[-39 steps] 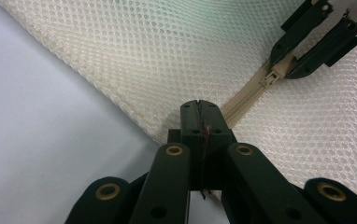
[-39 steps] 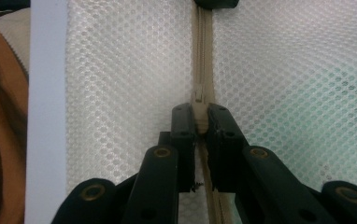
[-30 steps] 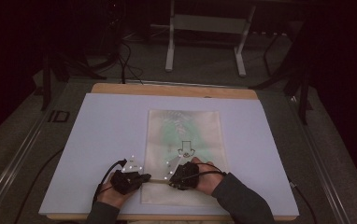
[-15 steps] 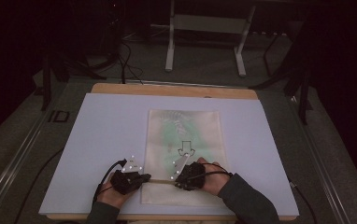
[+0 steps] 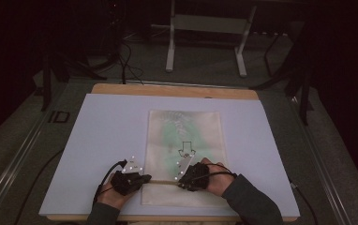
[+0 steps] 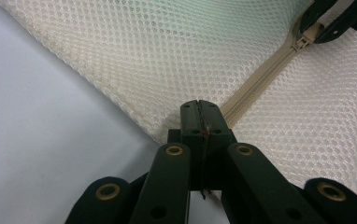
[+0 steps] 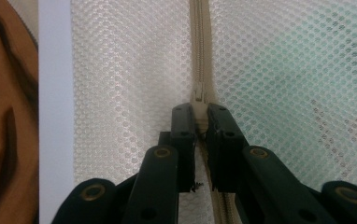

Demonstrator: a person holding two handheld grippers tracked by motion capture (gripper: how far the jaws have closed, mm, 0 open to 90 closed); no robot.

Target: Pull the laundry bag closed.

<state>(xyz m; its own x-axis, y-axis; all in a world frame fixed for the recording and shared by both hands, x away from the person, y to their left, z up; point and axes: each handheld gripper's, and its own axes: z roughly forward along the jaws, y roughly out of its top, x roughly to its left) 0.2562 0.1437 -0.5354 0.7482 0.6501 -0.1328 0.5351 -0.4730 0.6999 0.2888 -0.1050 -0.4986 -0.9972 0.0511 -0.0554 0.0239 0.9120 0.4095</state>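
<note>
1. Mesh bag [image 5: 184, 154], cream netting with a green tint inside, lying flat at lower centre of the high view on the white board [image 5: 107, 140] that tops the bench [image 5: 167, 90].
2. Judged light, limp and floppy: likely to bunch or slide if pulled at one point without a counter-hold. Open weave easy to snag, so gentle pulls advised.
3. Zipper [image 7: 198, 51] running up the middle of the right gripper view and slanting toward the upper right of the left gripper view; slider [image 6: 303, 43] small and stiff, the one firm thing to take hold of.
4. Right tongs [image 7: 198, 122] nearly closed, pinching the slider's pull tab [image 7: 198, 93] at frame centre.
5. Left tongs [image 6: 199, 114] pressed shut on the bag's edge at the zipper's end, bottom centre of the left gripper view; serving as the anchor, by the look of it.
6. Both tongs close together at the bag's near end, low in the high view, a hand [image 5: 217, 180] behind the right one.
</note>
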